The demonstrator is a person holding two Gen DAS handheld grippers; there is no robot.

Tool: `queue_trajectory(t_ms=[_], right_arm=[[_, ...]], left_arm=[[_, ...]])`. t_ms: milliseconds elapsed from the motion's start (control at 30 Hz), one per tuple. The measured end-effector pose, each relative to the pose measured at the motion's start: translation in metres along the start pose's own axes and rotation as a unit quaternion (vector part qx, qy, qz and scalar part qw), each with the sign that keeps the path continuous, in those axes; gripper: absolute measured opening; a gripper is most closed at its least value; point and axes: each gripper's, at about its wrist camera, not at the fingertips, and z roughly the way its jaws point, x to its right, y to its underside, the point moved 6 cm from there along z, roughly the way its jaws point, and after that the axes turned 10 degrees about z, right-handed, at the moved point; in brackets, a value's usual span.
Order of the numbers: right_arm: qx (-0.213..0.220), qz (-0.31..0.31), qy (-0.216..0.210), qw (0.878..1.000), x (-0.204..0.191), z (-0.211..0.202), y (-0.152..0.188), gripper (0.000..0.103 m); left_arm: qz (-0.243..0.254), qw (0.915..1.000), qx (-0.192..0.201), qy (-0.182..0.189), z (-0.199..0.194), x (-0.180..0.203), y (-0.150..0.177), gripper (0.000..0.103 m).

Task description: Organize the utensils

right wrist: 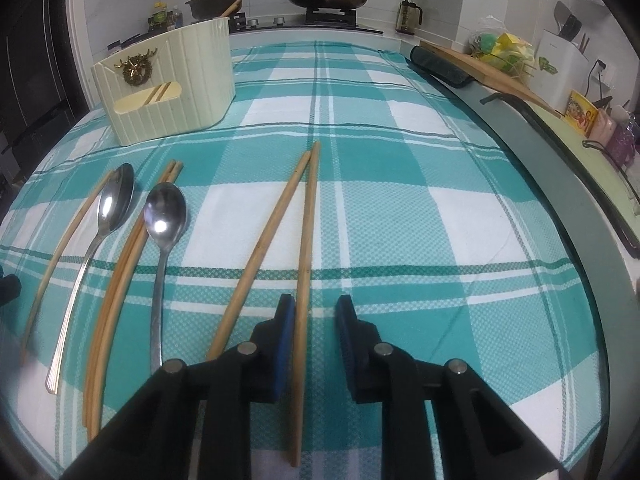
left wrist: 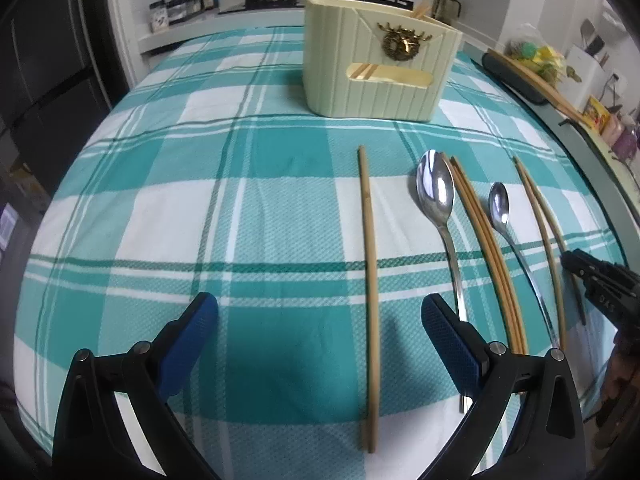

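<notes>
Inspector: Right claw (right wrist: pixel 314 320) straddles one chopstick (right wrist: pixel 306 240), pads not yet pressing; its twin lies just left.
Clerk: And the left claw (left wrist: pixel 320 332)?
Inspector: Gaping, empty, a lone chopstick (left wrist: pixel 370 280) between its fingers. Advise centring before closing; holder (right wrist: pixel 168 80) stands ahead-left.

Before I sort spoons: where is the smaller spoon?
In the right wrist view, the smaller spoon lies left of centre, between the chopstick bundle and the chopstick pair.
</notes>
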Motion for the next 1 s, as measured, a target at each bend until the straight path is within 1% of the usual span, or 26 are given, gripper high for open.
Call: queue_trajectory(t_ms=[67,233,333,467,600,700,767,833,900,1000], right_arm=[[-0.002,0.004,0.002,1.000,0.004,-0.001,0.000,0.021],[-0.005,-0.002,0.002,1.000,0.006,-0.002,0.002,0.023],[-0.010,-0.012,0.001,1.000,0.005,-0.002,0.002,0.024],[-0.031,-0.025,-0.011,0.999,0.005,0.001,-0.002,0.024],[-0.063,-0.045,-0.027,0.997,0.005,0.012,-0.015,0.024],[-0.087,-0.045,-0.041,0.994,0.004,0.024,-0.031,0.024],[-0.100,-0.049,-0.045,0.993,0.001,0.034,-0.043,0.024],[-0.106,-0.057,-0.045,0.992,-0.003,0.045,-0.056,0.024],[-0.109,-0.069,-0.043,0.991,-0.008,0.055,-0.069,0.024],[-0.116,-0.071,-0.045,0.990,-0.013,0.068,-0.088,0.023]], left_arm=[[0.011,0.9997,-0.004,-0.019,0.006,0.005,-0.006,0.102],[0.033,0.9985,-0.020,-0.040,0.022,0.011,-0.012,0.102],[0.046,0.9971,-0.039,-0.047,0.034,0.012,-0.010,0.102],[0.059,0.9966,-0.047,-0.032,0.040,0.011,-0.015,0.103],[0.070,0.9951,-0.070,0.003,0.054,0.007,-0.029,0.102],[0.067,0.9940,-0.082,0.024,0.065,0.003,-0.043,0.100],[0.064,0.9938,-0.084,0.035,0.071,0.000,-0.054,0.091],[0.070,0.9932,-0.086,0.033,0.076,-0.001,-0.064,0.082],[0.072,0.9926,-0.090,0.038,0.081,0.000,-0.074,0.078],[0.081,0.9913,-0.095,0.042,0.087,0.004,-0.087,0.065]])
